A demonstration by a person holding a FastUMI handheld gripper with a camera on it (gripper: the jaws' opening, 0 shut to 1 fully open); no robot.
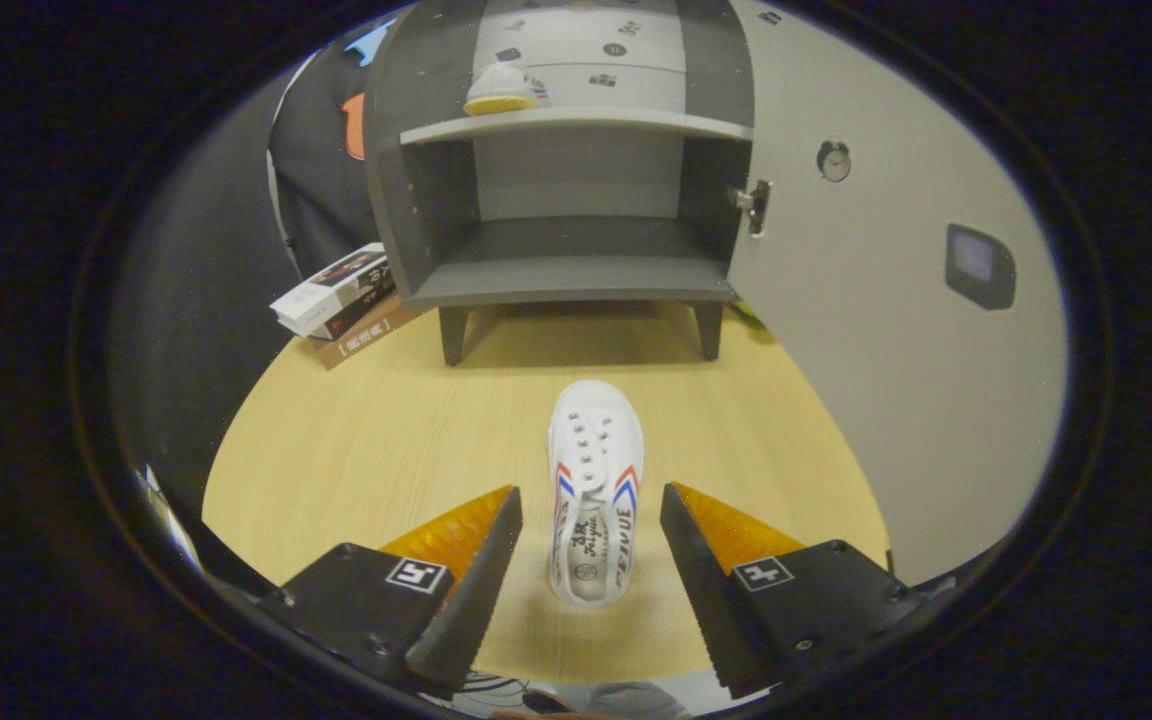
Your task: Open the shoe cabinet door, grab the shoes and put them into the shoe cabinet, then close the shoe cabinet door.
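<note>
Hand-held gripper (591, 510) hangs low over the near edge of the wooden surface (356, 450), its 2 fingers (471, 570) spread wide apart. Between them lies 1 white shoe (594, 490), heel end toward the camera and toe pointing at the cabinet; red and blue stripes mark both its sides. Neither finger touches it: a strip of bare wood shows on each side of the shoe.

Beyond the shoe, toward the far edge of the surface, stands the grey shoe cabinet (566, 200) on short legs. Its door (886, 330) is swung fully open to the right, with a hinge (754, 205) showing where the door meets the cabinet's side. The lower compartment holds nothing visible. On the shelf (576, 125) above it rests a second shoe (504, 90), white with a yellowish sole, set toward the shelf's left end.

At the far left corner of the surface, just beside the cabinet's left side, lies a small stack of boxes (341, 300), the white 1 on top of a brown 1.
</note>
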